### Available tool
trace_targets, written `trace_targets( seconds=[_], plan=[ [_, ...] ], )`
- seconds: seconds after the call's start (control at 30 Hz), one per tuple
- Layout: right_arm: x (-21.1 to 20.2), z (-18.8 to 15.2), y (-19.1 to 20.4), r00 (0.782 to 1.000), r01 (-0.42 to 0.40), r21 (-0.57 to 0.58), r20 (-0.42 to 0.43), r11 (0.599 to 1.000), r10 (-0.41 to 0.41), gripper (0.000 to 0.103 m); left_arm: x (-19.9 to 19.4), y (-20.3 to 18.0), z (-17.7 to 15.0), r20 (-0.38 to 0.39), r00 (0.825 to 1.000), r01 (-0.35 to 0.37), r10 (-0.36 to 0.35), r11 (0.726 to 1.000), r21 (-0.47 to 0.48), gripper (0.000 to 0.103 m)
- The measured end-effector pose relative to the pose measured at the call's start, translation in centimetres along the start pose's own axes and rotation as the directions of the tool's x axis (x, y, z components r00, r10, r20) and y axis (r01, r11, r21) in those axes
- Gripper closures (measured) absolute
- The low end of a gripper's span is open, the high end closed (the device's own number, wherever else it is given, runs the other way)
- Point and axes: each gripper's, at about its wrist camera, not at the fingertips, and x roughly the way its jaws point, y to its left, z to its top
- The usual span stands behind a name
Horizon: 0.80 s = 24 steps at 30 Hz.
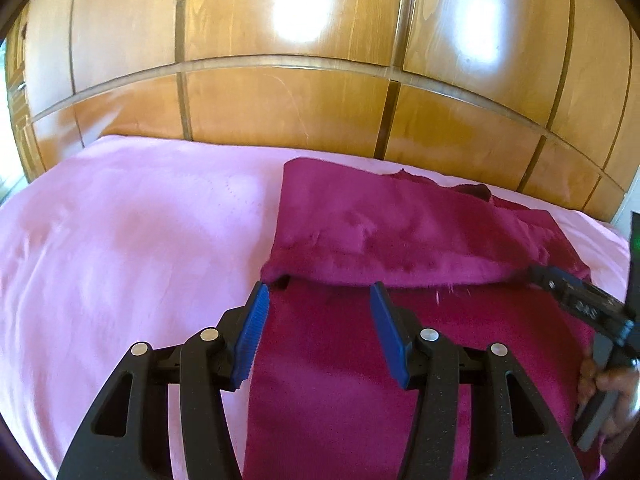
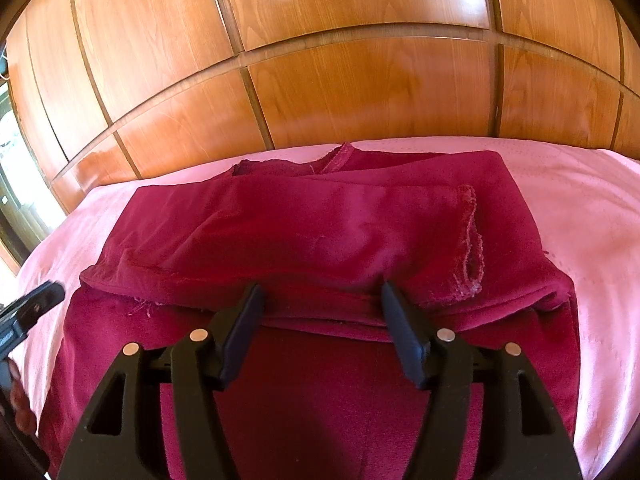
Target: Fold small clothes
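The near end of the dark magenta velvety garment [image 1: 420, 232] runs under my tools and off the bottom edge in both views, so I cannot tell its full length or what kind of garment it is. Its far part is folded back over itself; the layers beneath the fold are hidden, and only a frayed hem and a scrap of neckline or waistband show at the far edge in the right wrist view. The garment lies on the pale pink bedspread [image 1: 120, 240], whose sides are cut off by the lens. Behind the bed stands the glossy orange-brown wooden panelled wardrobe [image 1: 280, 92], with glare washing out two patches of it.

My left gripper with blue ribbed pads [image 1: 318, 300] points downward over the left border of the garment, just short of the folded edge. Its jaws stand roughly half apart with cloth beneath them; nothing is clamped.

My right gripper with plain black fingers [image 2: 322, 298] points downward at the middle of the folded edge. Its tips sit at the fold, jaws apart, and no cloth is pinched between them. Whether the tips touch the fabric I cannot tell.

In the left wrist view, my right hand [image 1: 612, 384] is blurred at the frame's edge.
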Motion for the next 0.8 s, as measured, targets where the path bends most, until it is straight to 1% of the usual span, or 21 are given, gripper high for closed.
trace_targets(
  seconds=[0.1,0.2,0.3,0.37,0.43,0.47,0.53,0.67,0.8],
  plan=[
    [0.1,0.0,0.3,1.0,0.007,-0.017,-0.004,1.0,-0.007,0.037,-1.1,0.3,-1.0,-0.004,1.0,-0.003,0.003,1.0,-0.003,0.051],
    [0.2,0.1,0.8,1.0,0.016,-0.045,-0.01,0.999,-0.016,0.031,-2.0,0.9,-2.2,-0.021,1.0,-0.001,0.001,1.0,-0.019,0.051],
    [0.3,0.0,1.7,0.999,0.038,-0.089,-0.017,0.995,-0.04,0.023,-2.7,1.3,-3.1,-0.032,0.999,-0.004,0.003,1.0,-0.029,0.051],
    [0.5,-0.2,2.3,0.998,0.055,-0.126,-0.024,0.991,-0.058,0.014,-3.2,1.7,-3.8,-0.038,0.999,-0.01,0.008,0.999,-0.033,0.051],
    [0.6,-0.3,3.0,0.996,0.08,-0.16,-0.028,0.984,-0.085,0.013,-3.6,2.1,-4.4,-0.044,0.999,-0.013,0.011,0.999,-0.037,0.051],
    [0.5,-0.3,3.1,0.996,0.079,-0.166,-0.029,0.983,-0.085,0.01,-3.8,2.3,-4.7,-0.048,0.999,-0.015,0.013,0.999,-0.039,0.051],
    [0.3,-0.5,3.1,0.996,0.074,-0.163,-0.037,0.984,-0.081,0.008,-4.1,2.8,-5.2,-0.054,0.998,-0.02,0.017,0.999,-0.044,0.051],
    [-0.8,-1.1,2.3,0.997,0.042,-0.11,-0.067,0.993,-0.049,0.008,-5.0,3.5,-6.4,-0.065,0.998,-0.026,0.022,0.998,-0.051,0.051],
    [-2.8,-2.0,1.1,0.996,0.046,-0.089,-0.075,0.995,-0.052,0.008,-5.8,3.8,-7.4,-0.078,0.997,-0.024,0.02,0.999,-0.045,0.051]
  ],
)
